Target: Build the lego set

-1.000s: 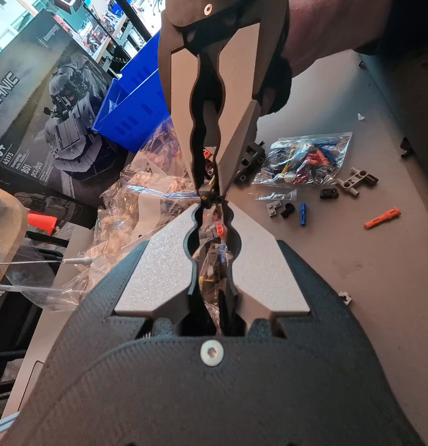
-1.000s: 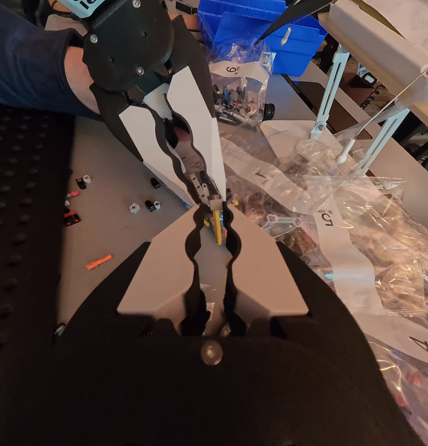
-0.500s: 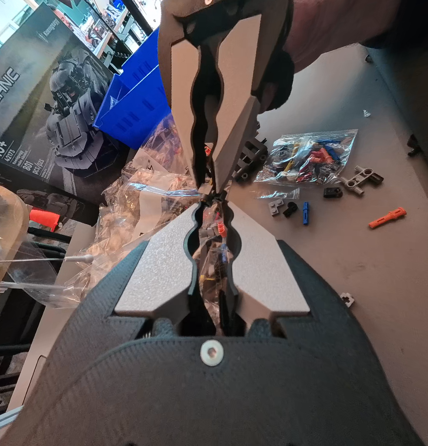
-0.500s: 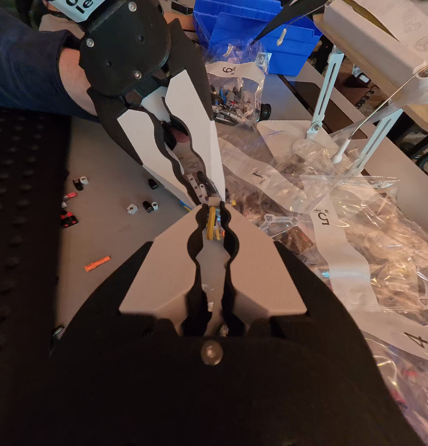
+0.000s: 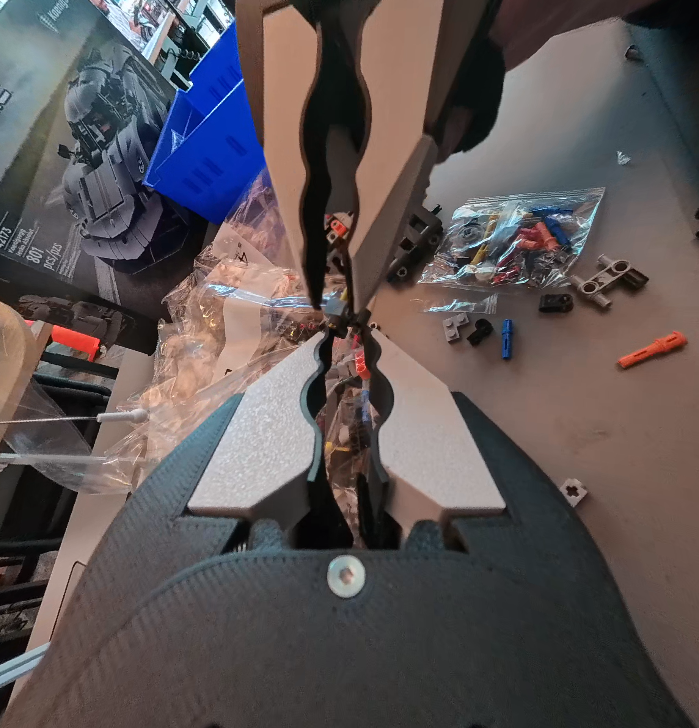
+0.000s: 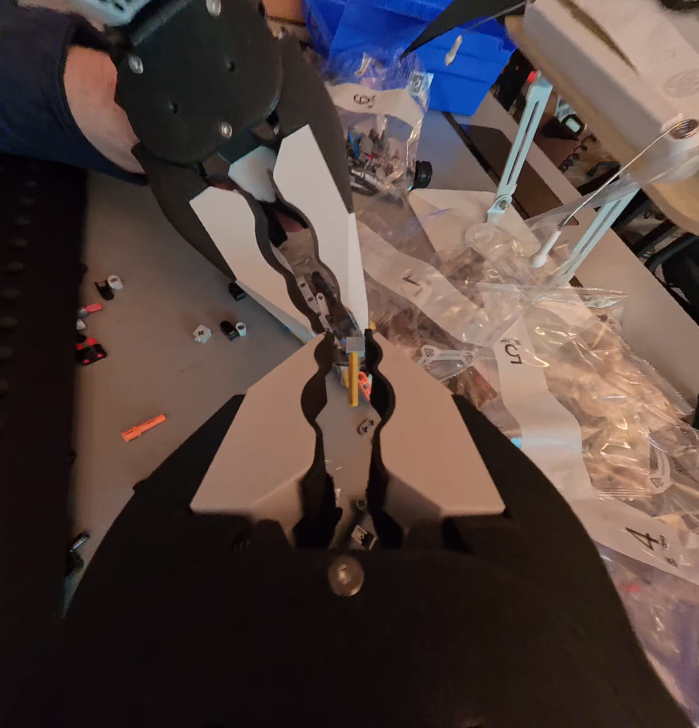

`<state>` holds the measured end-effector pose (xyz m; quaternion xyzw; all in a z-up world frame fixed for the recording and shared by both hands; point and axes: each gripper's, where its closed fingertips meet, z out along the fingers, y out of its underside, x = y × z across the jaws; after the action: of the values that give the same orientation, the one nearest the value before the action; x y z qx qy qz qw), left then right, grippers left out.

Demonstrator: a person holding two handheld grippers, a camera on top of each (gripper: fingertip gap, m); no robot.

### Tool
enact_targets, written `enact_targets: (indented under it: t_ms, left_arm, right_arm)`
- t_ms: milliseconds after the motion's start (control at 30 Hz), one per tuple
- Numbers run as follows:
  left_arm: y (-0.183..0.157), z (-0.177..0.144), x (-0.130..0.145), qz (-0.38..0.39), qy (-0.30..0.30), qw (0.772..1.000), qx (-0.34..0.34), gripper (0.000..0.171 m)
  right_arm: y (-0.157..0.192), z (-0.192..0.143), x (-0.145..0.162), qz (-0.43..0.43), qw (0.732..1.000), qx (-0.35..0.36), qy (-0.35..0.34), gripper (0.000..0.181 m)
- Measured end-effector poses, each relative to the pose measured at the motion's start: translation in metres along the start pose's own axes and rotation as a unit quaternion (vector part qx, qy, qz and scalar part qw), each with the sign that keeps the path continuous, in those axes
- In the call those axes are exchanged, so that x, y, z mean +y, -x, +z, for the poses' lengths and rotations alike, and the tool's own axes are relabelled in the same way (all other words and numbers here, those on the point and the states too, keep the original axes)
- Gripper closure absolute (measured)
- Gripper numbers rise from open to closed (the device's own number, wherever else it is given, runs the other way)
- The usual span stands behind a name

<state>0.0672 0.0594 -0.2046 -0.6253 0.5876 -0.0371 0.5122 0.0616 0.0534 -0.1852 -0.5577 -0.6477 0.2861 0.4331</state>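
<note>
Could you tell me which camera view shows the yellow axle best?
The right wrist view: the yellow axle runs in plain sight between that gripper's fingers, below a small grey piece. The left wrist view shows only a yellow sliver where the fingertips meet.

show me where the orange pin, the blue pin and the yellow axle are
orange pin (image 5: pixel 652 349), left wrist view, middle of its shaft.
blue pin (image 5: pixel 507 338), left wrist view, centre of its length.
yellow axle (image 6: pixel 353 379), right wrist view, mid-shaft between the right gripper's fingers.

Blue bins behind the clutter.
</note>
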Motion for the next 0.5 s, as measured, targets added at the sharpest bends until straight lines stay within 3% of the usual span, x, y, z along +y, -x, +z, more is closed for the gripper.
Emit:
enact_targets:
  t_ms: [167, 500]
  left_arm:
    - [-0.0016, 0.0013, 0.0005, 0.008, 0.005, 1.000, -0.001, 0.158]
    - [-0.0014, 0.0001, -0.0019, 0.012, 0.002, 1.000, -0.003, 0.167]
  right_arm:
    - [-0.0027, 0.0025, 0.0044, -0.004, 1.000, 0.014, 0.017, 0.176]
    - [-0.0022, 0.0038, 0.0047, 0.003, 1.000, 0.011, 0.016, 0.170]
